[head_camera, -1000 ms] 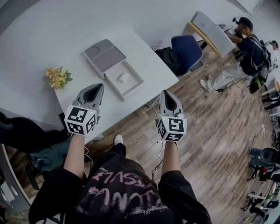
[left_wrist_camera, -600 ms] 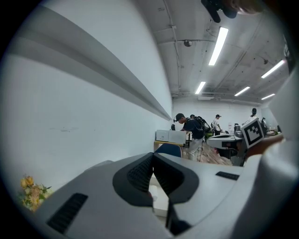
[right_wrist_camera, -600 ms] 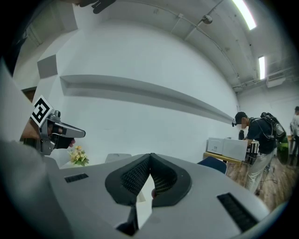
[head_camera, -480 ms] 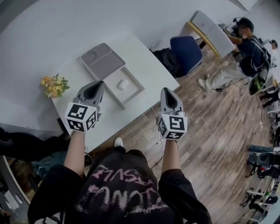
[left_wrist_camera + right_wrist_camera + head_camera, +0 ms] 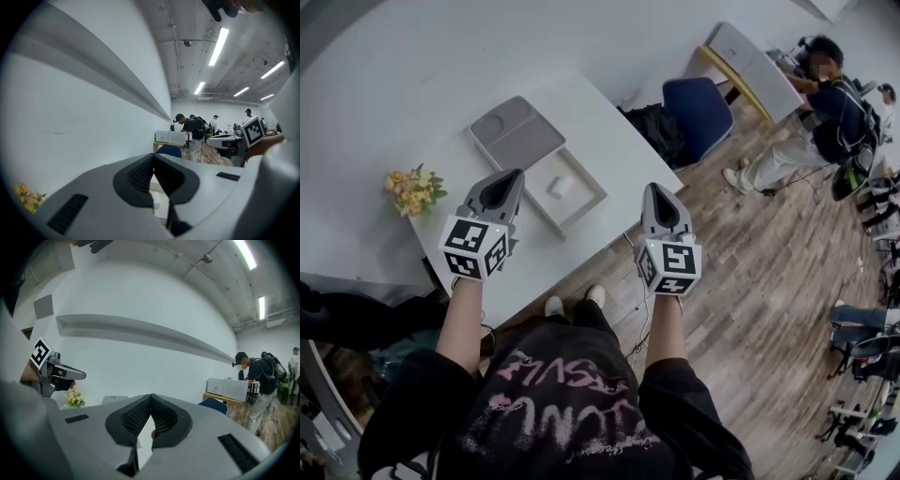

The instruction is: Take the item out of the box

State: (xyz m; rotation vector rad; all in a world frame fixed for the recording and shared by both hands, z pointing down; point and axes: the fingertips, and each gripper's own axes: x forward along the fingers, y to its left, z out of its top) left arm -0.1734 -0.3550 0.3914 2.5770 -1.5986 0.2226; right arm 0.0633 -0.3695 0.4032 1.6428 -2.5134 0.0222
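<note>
An open pale box tray (image 5: 586, 200) lies on the white table (image 5: 609, 141), with a small white item (image 5: 562, 186) inside it. Its grey lid (image 5: 514, 131) lies flat just beyond. My left gripper (image 5: 508, 176) hovers over the table just left of the tray, its jaws shut and empty; the left gripper view shows the pads (image 5: 140, 173) meeting at the tip. My right gripper (image 5: 659, 187) hangs at the table's near corner, right of the tray. It is also shut (image 5: 151, 396) with nothing held. Neither gripper touches the box.
A small bunch of yellow flowers (image 5: 412, 189) stands at the table's left edge. A blue chair (image 5: 698, 111) with dark cloth (image 5: 652, 122) beside it sits past the table's right end. A person (image 5: 825, 98) works at another desk far right. Wooden floor lies below my right gripper.
Both grippers and the person have moved closer to the table. The box now sits nearer the gripper tips. A second shoe shows under the table edge. Jaws stay shut.
</note>
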